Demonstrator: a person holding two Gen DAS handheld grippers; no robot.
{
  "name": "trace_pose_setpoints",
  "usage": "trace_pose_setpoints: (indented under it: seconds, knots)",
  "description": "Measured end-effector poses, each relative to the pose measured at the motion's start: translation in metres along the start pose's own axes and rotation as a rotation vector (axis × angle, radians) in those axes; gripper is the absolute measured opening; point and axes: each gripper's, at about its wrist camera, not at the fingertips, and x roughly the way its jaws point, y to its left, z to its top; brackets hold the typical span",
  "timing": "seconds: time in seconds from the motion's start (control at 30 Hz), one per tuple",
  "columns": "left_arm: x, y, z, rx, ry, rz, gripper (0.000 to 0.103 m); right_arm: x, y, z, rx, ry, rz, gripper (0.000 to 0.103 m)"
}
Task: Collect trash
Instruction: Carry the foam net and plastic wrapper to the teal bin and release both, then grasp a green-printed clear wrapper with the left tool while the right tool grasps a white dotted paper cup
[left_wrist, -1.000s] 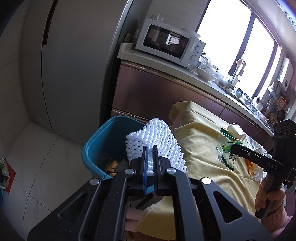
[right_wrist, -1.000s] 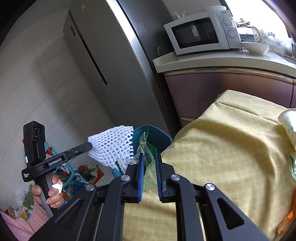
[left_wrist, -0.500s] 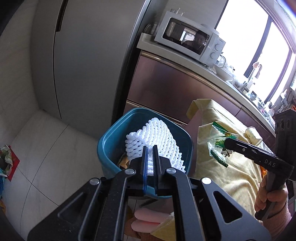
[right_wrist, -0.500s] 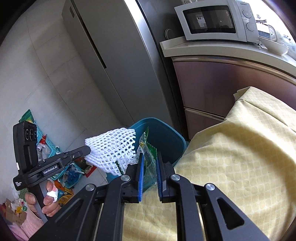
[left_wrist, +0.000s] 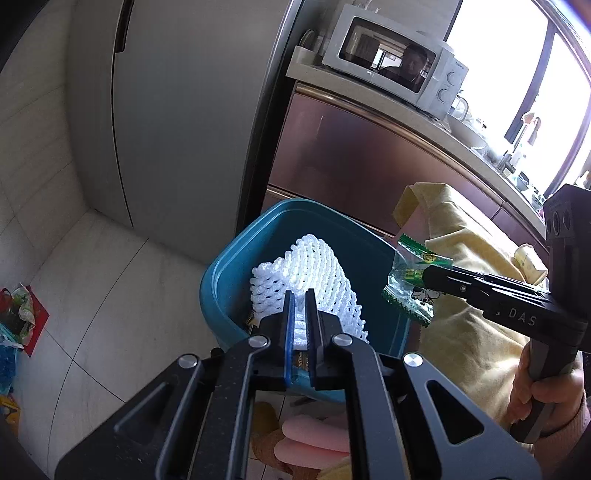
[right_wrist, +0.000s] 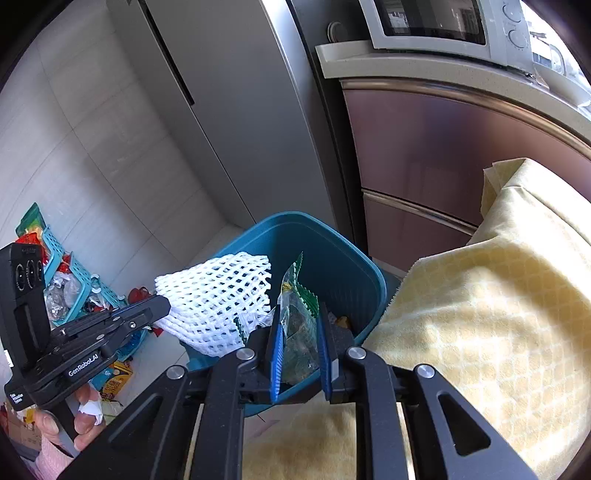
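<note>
A teal trash bin (left_wrist: 236, 254) (right_wrist: 332, 258) stands on the floor beside the yellow-clothed table (right_wrist: 480, 314). My left gripper (left_wrist: 300, 295) is shut on a white foam fruit net (left_wrist: 306, 273) (right_wrist: 214, 295) and holds it over the bin's mouth. My right gripper (right_wrist: 298, 321) (left_wrist: 424, 275) holds a clear wrapper with green edges (right_wrist: 297, 306) (left_wrist: 410, 284) over the bin's near right rim; its blue pads (right_wrist: 276, 350) stand slightly apart around the wrapper. Some trash lies at the bin's bottom (right_wrist: 341, 321).
A grey fridge (left_wrist: 177, 110) stands behind the bin, with a brown cabinet (right_wrist: 443, 155) and a white microwave (left_wrist: 395, 59) to its right. Clutter and a blue basket (right_wrist: 74, 280) lie on the floor at left. Pink slippers (left_wrist: 314, 435) lie below the bin.
Both grippers moved left from over the table to above the bin, carrying the net and the wrapper. The right gripper's pads now stand wider apart around the wrapper.
</note>
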Motion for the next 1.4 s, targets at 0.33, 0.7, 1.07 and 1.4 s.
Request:
trace_pose_setpoints:
  seconds: [0.33, 0.7, 1.07, 1.4]
  knots:
    - [0.024, -0.008, 0.002, -0.024, 0.023, -0.029, 0.014, 0.009, -0.006, 0.001, 0.039, 0.012, -0.004, 0.032]
    - [0.009, -0.033, -0.001, 0.02, -0.012, -0.07, 0.025, -0.008, -0.023, -0.002, 0.066, -0.033, 0.036, 0.047]
    - [0.001, -0.049, -0.006, 0.04, -0.014, -0.097, 0.026, -0.006, -0.031, 0.0, 0.128, -0.029, 0.128, 0.049]
    - [-0.004, -0.05, -0.011, 0.039, -0.013, -0.111, 0.027, -0.009, -0.03, -0.001, 0.141, -0.034, 0.161, 0.049]
